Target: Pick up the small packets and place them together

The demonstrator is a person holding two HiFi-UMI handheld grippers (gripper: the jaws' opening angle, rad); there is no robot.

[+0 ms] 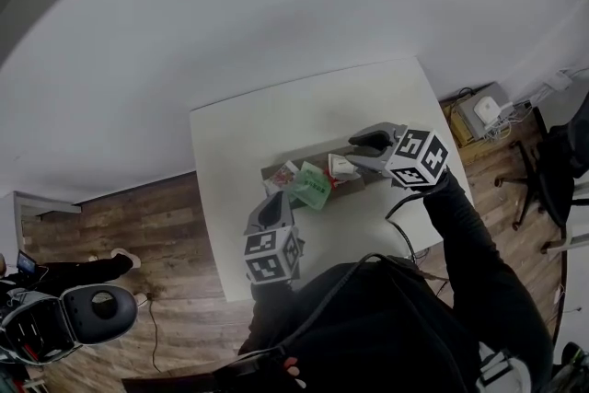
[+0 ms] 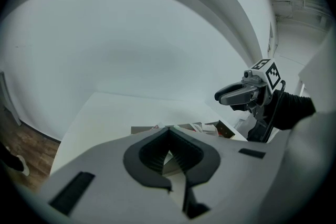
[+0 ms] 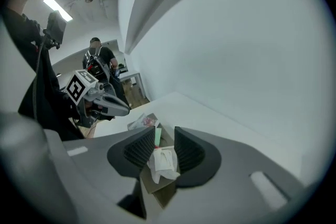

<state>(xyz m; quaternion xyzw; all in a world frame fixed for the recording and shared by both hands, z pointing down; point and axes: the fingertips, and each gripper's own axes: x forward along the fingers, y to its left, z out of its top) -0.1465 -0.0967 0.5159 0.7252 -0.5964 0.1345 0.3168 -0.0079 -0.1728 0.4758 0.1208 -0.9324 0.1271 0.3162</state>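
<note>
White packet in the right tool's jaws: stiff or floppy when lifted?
Likely floppy: the white packet looks crumpled and droops from the right tool. Probably light, a thin wrapper. It may slip or twist, since it seems pinched only near one edge.

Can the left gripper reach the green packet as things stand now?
Probably yes: the left gripper is just beside the green packet, nothing between them, though its closed-looking jaws must open first.

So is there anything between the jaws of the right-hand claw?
Yes, a crumpled white packet sits between the two jaws of the right claw.
</note>
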